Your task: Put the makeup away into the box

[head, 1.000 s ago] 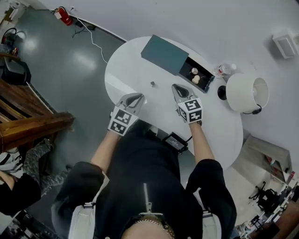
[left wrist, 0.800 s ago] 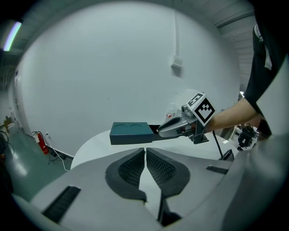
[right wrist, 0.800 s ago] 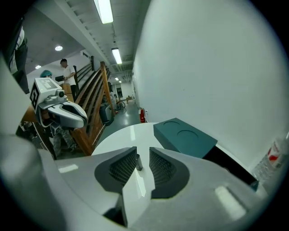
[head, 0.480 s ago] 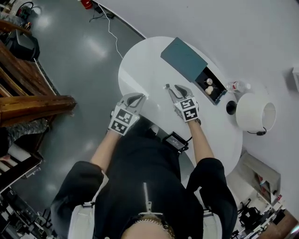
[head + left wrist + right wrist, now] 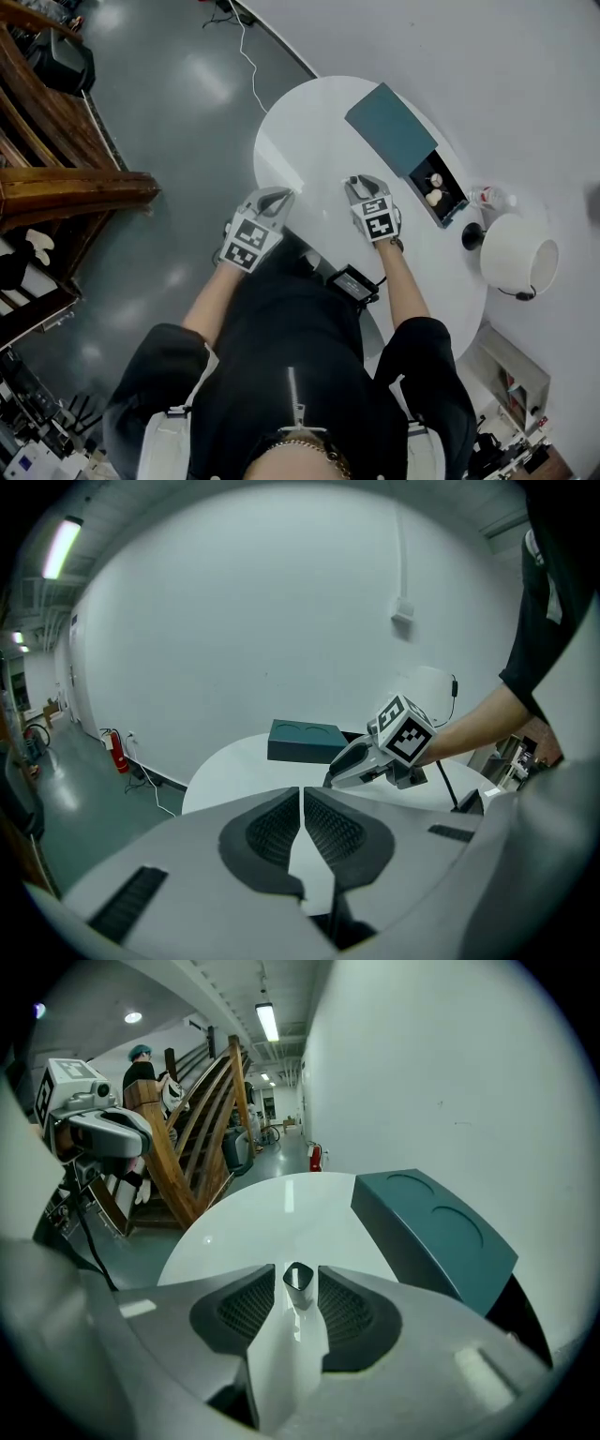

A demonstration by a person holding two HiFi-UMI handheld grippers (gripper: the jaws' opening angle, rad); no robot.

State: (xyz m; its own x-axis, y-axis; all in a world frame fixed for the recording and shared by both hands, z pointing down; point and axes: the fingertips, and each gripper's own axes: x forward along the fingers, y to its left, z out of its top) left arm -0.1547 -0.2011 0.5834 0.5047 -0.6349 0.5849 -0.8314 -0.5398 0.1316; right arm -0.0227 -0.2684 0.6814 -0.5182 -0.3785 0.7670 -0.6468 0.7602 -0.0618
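Right gripper (image 5: pixel 298 1271): jaws apart, have just been opening. A small dark makeup item (image 5: pixel 298 1283) stands on the table btw the tips, w/ the pads close on both sides but not pressing. It's too small to say what kind of makeup it is. In the head view the gripper's own jaws cover the item completely.

Left gripper (image 5: pixel 301 795): jaws together w/ only a hairline slit, nothing in them. It's held at the near-left edge of the white round table (image 5: pixel 309 141).

The teal box (image 5: pixel 394 127) lies toward the table's far side. Its drawer (image 5: pixel 441 192) is pulled out w/ two pale round things inside, not identifiable. The right gripper view cuts the drawer off behind the gripper body. A lamp (image 5: pixel 518 253) and a bottle (image 5: pixel 492 197) stand just past the drawer.
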